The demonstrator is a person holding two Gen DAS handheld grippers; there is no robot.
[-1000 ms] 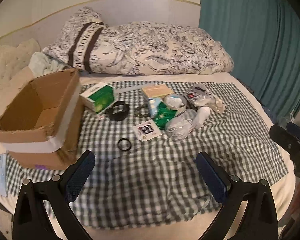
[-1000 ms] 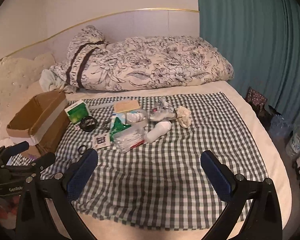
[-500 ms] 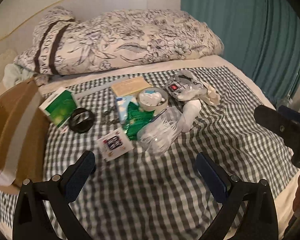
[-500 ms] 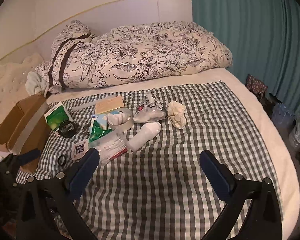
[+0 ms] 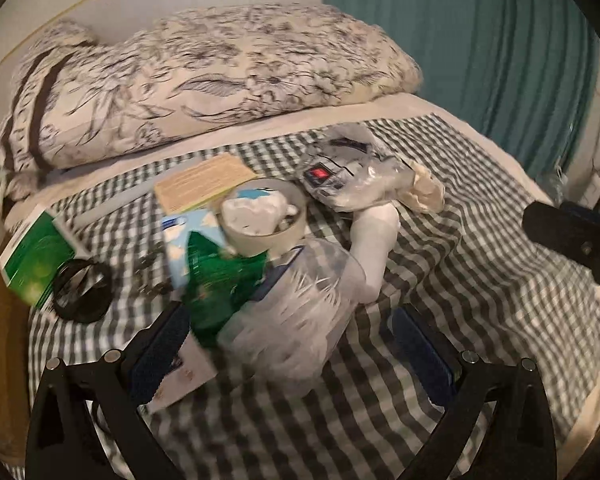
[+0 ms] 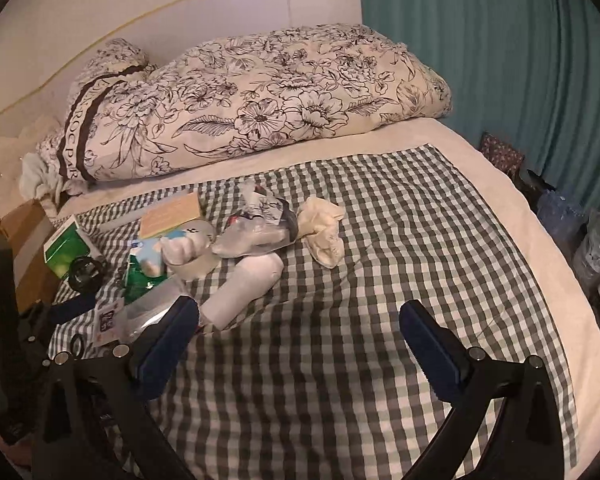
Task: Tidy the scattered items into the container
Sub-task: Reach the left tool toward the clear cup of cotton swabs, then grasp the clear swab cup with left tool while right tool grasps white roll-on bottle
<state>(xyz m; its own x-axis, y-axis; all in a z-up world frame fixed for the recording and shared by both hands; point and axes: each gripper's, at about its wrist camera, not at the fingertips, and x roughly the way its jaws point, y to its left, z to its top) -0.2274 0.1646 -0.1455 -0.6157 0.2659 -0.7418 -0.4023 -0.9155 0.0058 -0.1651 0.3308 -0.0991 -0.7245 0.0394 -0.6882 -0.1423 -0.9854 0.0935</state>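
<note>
Hovering w/ both claws wide: left claw [image 5: 290,346] straddling clear plastic bag [image 5: 296,312] (blurry), right claw [image 6: 298,346] over checked cloth [image 6: 380,280].

left wrist view looked forward between its own tongs, low and close over the item pile on the checked cloth [image 5: 440,280], facing the floral duvet [image 5: 236,76]. right wrist view sat further back and to the right, facing the same way. both shared the pile, duvet, teal curtain [image 6: 500,60]; each caught the other tool at its edge.
</note>
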